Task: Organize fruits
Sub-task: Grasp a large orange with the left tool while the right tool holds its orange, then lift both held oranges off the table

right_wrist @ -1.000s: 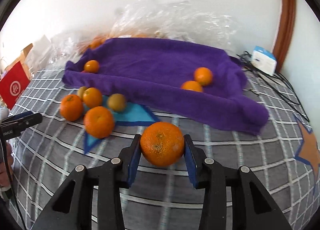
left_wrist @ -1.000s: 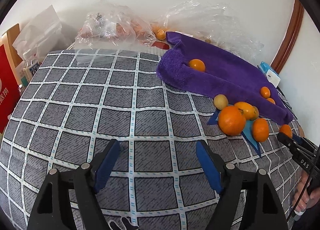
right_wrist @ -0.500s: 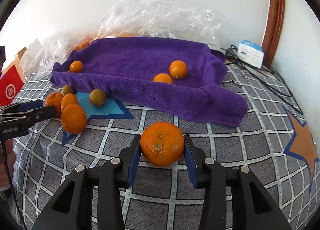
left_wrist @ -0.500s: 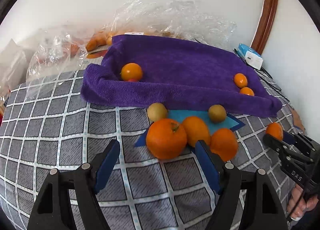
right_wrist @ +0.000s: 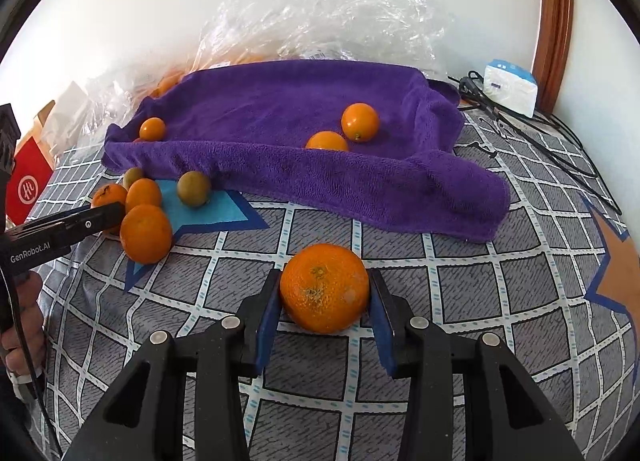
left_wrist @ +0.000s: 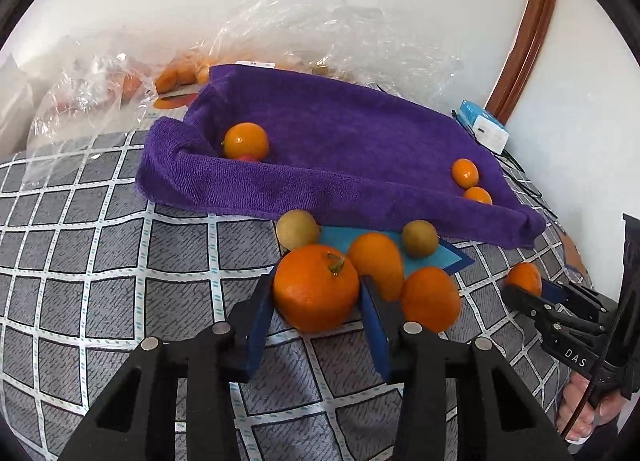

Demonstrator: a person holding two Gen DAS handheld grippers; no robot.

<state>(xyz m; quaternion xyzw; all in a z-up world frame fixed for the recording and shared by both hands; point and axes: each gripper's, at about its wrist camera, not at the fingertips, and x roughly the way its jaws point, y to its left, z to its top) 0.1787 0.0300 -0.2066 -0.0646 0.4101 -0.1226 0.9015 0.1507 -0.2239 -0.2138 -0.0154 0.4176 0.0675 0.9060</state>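
My left gripper [left_wrist: 316, 297] has its blue pads on both sides of a large stemmed orange [left_wrist: 316, 287] in the fruit pile on the checked cloth; the pads look closed against it. Beside it lie two more oranges [left_wrist: 430, 299] and two brownish-green fruits [left_wrist: 298, 229]. My right gripper [right_wrist: 324, 301] is shut on another large orange [right_wrist: 324, 287] and holds it in front of the purple towel [right_wrist: 300, 141]. The towel holds three small oranges [right_wrist: 360, 121]. The right gripper with its orange also shows in the left wrist view [left_wrist: 552, 301].
Clear plastic bags [right_wrist: 320, 21] with more fruit lie behind the towel by the wall. A white and blue box [right_wrist: 508, 87] and black cables [right_wrist: 540, 133] are at the right. A red carton [right_wrist: 28, 189] stands at the left.
My left gripper moved forward and right to the fruit pile and closed its wide-open jaws around the stemmed orange. My right gripper kept its orange and shifted slightly right.
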